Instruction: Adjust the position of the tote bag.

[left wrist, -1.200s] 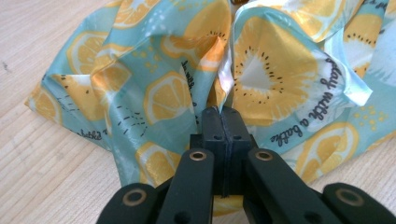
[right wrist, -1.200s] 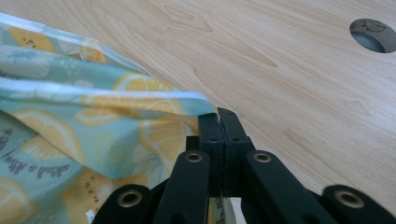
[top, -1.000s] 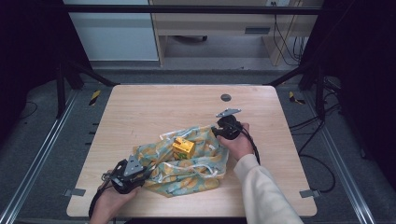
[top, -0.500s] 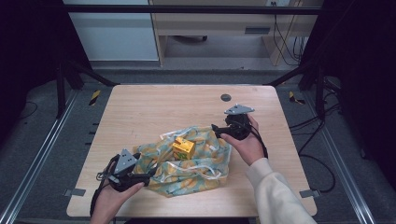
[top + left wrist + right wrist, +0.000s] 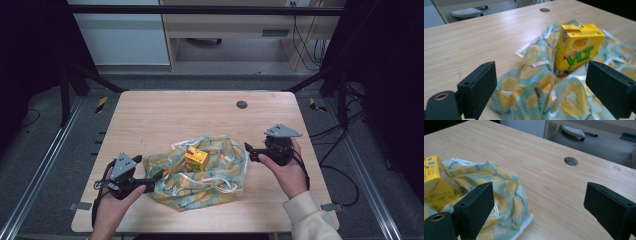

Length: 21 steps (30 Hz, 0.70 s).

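Observation:
A crumpled lemon-print cloth bag (image 5: 205, 175) with white drawstrings lies in the middle of the wooden table (image 5: 165, 115). A yellow VLT drink carton (image 5: 196, 159) stands on top of it. My left gripper (image 5: 154, 178) is at the bag's lower-left edge. Its jaws have just been opening and stand open, with the cloth (image 5: 534, 87) and carton (image 5: 577, 47) beyond them. My right gripper (image 5: 250, 150) hovers just right of the bag, apart from it. Its jaws have also just been opening and are open, with bare table between them (image 5: 541, 207). The bag (image 5: 506, 195) and carton (image 5: 436, 187) lie to its left.
A round cable hole (image 5: 242, 104) sits near the table's far edge. Black frame posts (image 5: 65, 85) stand at the table's far corners. Metal rails (image 5: 40, 170) run along both sides. Bare wood surrounds the bag.
Both grippers have opened and let go of the bag. The right one drew off to the right and rose; the left one lifted slightly. The bag has slumped flatter under the carton.

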### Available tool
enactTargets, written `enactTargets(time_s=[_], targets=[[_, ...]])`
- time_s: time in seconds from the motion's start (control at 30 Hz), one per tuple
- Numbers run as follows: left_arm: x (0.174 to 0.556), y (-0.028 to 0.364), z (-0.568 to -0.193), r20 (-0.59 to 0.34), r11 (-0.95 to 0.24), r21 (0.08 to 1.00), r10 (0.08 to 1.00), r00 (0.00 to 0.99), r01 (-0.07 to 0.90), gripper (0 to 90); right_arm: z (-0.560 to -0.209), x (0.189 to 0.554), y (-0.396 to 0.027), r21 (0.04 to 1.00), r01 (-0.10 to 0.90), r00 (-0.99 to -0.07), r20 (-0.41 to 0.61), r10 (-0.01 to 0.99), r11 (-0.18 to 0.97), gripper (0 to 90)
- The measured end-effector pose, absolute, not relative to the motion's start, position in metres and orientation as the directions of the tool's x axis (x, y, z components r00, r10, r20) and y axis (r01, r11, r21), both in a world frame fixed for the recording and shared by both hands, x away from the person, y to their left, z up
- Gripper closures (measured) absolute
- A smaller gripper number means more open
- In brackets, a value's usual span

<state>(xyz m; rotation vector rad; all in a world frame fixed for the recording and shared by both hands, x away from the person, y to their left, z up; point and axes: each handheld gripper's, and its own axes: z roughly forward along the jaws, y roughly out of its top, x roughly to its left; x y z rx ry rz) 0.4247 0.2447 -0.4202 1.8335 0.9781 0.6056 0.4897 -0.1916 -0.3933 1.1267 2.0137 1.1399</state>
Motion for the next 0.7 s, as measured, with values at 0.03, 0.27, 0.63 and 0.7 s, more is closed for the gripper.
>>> enactTargets(time_s=[0.03,0.27,0.63,0.7], targets=[[0.426,0.247,-0.420,-0.004,-0.237,0.900,0.833,0.553,0.365,9.5,-0.395,0.486,-0.195,0.874,0.397,-0.484,-0.060,0.873,0.280,9.0],[0.431,0.272,-0.423,-0.004,-0.206,0.903,0.873,0.488,0.377,8.6,-0.409,0.468,-0.218,0.885,0.398,-0.441,-0.046,0.897,0.241,8.2],[0.439,0.295,-0.434,-0.019,-0.175,0.899,0.901,0.434,0.402,7.2,-0.433,0.458,-0.237,0.883,0.434,-0.379,-0.001,0.925,0.178,7.6],[0.440,0.298,-0.436,-0.009,-0.181,0.896,0.906,0.424,0.405,6.8,-0.437,0.457,-0.239,0.883,0.435,-0.370,-0.007,0.929,0.180,7.6]])
